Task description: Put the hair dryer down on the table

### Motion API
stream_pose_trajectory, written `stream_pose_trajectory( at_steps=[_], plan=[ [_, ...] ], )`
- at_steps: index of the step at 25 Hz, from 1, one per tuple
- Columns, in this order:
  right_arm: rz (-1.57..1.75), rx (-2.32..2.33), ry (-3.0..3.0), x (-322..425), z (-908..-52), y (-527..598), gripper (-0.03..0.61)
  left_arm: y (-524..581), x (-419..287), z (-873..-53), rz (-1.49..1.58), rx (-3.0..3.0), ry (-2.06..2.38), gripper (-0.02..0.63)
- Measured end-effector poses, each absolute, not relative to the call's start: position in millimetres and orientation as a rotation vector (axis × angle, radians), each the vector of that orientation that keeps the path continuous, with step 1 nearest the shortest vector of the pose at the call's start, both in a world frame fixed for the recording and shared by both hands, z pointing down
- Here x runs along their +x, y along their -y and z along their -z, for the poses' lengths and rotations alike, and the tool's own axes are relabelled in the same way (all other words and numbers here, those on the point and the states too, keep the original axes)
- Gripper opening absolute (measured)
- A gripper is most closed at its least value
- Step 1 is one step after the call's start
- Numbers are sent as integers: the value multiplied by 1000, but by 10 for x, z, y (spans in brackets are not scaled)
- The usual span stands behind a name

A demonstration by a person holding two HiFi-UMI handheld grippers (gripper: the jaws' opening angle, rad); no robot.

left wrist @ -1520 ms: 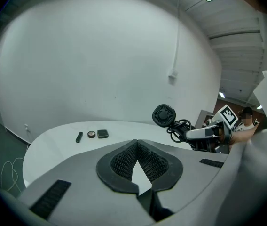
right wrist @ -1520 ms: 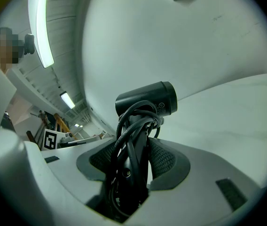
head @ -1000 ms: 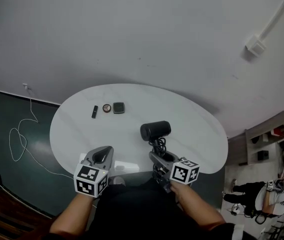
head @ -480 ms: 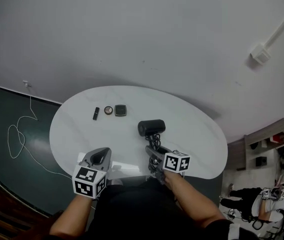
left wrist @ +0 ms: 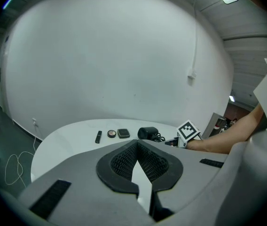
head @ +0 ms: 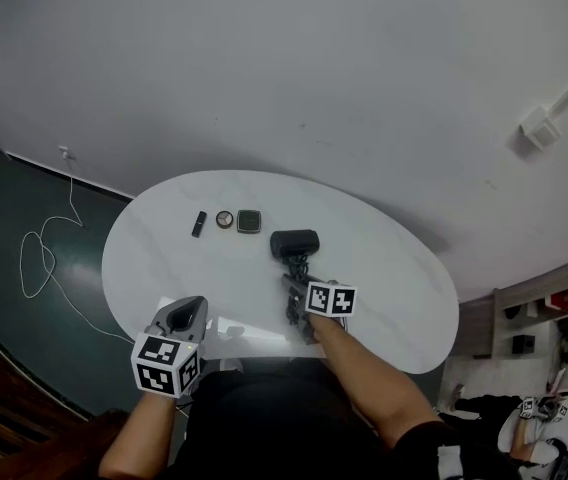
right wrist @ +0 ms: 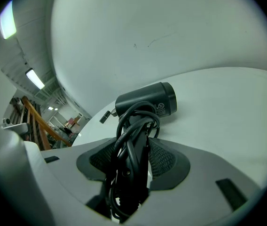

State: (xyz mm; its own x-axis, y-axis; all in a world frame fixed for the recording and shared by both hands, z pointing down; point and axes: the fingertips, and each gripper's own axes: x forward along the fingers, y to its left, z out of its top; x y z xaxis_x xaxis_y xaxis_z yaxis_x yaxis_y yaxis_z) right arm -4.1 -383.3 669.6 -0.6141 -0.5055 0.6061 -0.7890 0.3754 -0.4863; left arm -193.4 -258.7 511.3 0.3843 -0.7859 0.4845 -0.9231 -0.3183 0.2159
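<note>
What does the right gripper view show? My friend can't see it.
The right gripper is clamped on the handle of a black hair dryer, whose cord is looped around that handle. Its barrel points sideways, with a white table and white wall behind.

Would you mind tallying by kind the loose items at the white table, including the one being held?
Hair dryer with cord: 1
Slim black stick-shaped item: 1
Round compact: 1
Square dark case: 1
Total: 4
</note>
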Motion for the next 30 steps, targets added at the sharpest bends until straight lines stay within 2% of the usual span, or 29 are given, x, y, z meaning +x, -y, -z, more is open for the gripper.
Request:
stream_pose_trajectory(
  at_steps=[13, 30],
  plan=[
    [-1061, 1180, 2231, -169, -6821, 4575, 195, 2278, -2016, -5242, -425, 2053, 1545, 11],
    [-1001, 1069, 2170, -267, -6983, 4504, 222, 2347, -1858, -5189, -425, 2072, 1515, 11]
  ],
)
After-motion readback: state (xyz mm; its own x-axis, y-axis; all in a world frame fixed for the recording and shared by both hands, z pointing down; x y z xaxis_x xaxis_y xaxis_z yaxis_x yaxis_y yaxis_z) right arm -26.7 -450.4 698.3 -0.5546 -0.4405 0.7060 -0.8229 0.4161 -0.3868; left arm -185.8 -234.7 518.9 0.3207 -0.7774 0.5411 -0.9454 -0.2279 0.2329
